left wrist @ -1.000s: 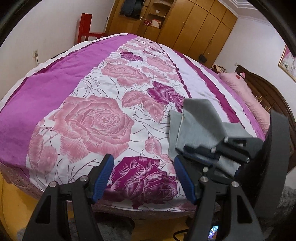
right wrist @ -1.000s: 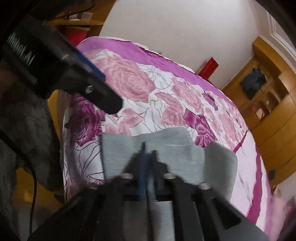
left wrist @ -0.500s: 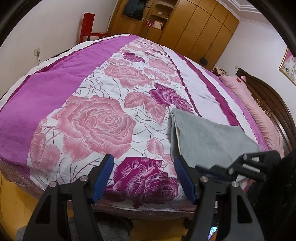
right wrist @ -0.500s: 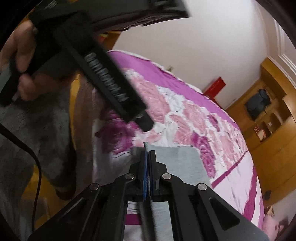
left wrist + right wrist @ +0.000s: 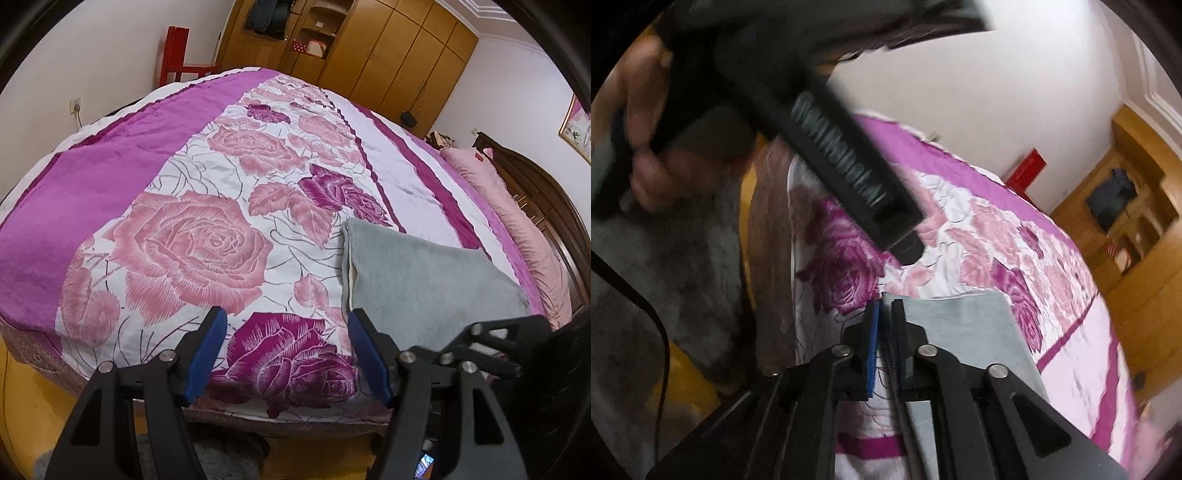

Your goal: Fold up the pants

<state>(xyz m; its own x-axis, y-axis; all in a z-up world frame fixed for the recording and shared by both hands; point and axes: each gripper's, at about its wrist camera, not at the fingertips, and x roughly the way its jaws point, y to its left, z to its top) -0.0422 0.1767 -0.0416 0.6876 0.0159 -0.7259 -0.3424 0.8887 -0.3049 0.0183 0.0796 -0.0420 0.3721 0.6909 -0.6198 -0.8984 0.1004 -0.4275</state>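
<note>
The grey pants (image 5: 417, 273) lie folded flat near the bed's front right edge. My left gripper (image 5: 286, 332) is open and empty, hovering over the front of the bed just left of the pants. My right gripper (image 5: 882, 321) has its jaws nearly together at the pants' (image 5: 964, 325) near corner, with a narrow gap showing between the pads; no cloth is clearly caught in them. Its black frame also shows in the left wrist view (image 5: 491, 339) at the pants' near edge.
A bed with a pink and purple rose bedspread (image 5: 192, 236) fills the view. A pink pillow (image 5: 517, 221) and dark wooden headboard (image 5: 546, 192) lie at the right. Wooden wardrobes (image 5: 388, 55) and a red chair (image 5: 177, 55) stand beyond. A cable (image 5: 646, 314) hangs at left.
The right gripper carried the lifted pants flap over and down, so the pants now lie flat. It has drawn back to the near corner and its jaws have parted slightly. The left gripper stayed open.
</note>
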